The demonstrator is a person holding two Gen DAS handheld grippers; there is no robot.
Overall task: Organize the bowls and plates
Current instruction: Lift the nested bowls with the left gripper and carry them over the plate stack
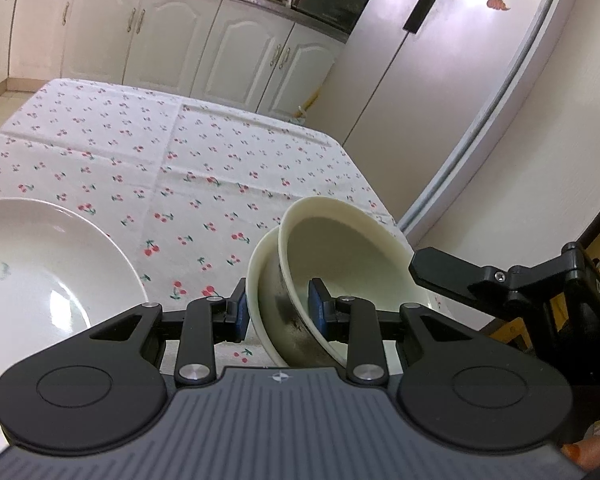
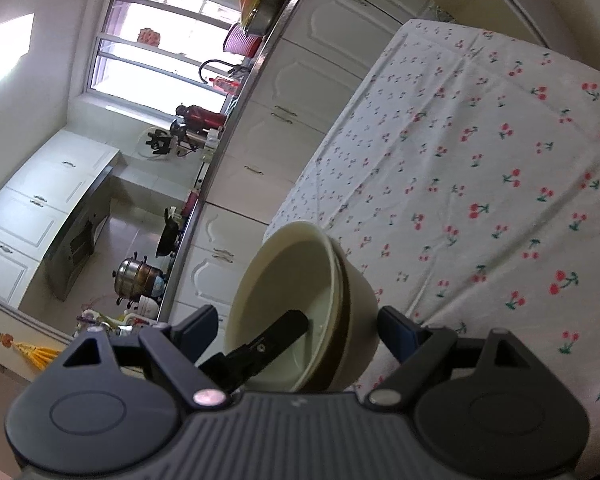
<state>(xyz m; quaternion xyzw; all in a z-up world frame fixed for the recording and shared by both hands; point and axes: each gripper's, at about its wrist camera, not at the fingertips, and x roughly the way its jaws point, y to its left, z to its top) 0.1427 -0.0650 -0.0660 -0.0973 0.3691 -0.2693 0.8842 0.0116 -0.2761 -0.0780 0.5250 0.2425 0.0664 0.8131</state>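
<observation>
The left gripper [image 1: 278, 312] clamps the nested bowls' [image 1: 340, 264] rim; the right gripper [image 2: 298, 330] gapes around them, its lower half hidden. A plate [image 1: 40, 264], cut off, sits near the counter's [image 1: 220, 168] edge.

Left gripper [image 1: 278, 310] pinching the rims of two nested cream bowls [image 1: 340, 264] (white plate [image 1: 40, 272] alongside) over the cherry-print tablecloth [image 1: 180, 168].

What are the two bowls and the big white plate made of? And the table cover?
The two nested bowls look like cream plastic or melamine, with a dull, matte surface; ceramic is possible. The big white plate looks like glazed ceramic, with bright shiny reflections. The table cover looks like woven cloth, with fold creases and printed cherries.
</observation>
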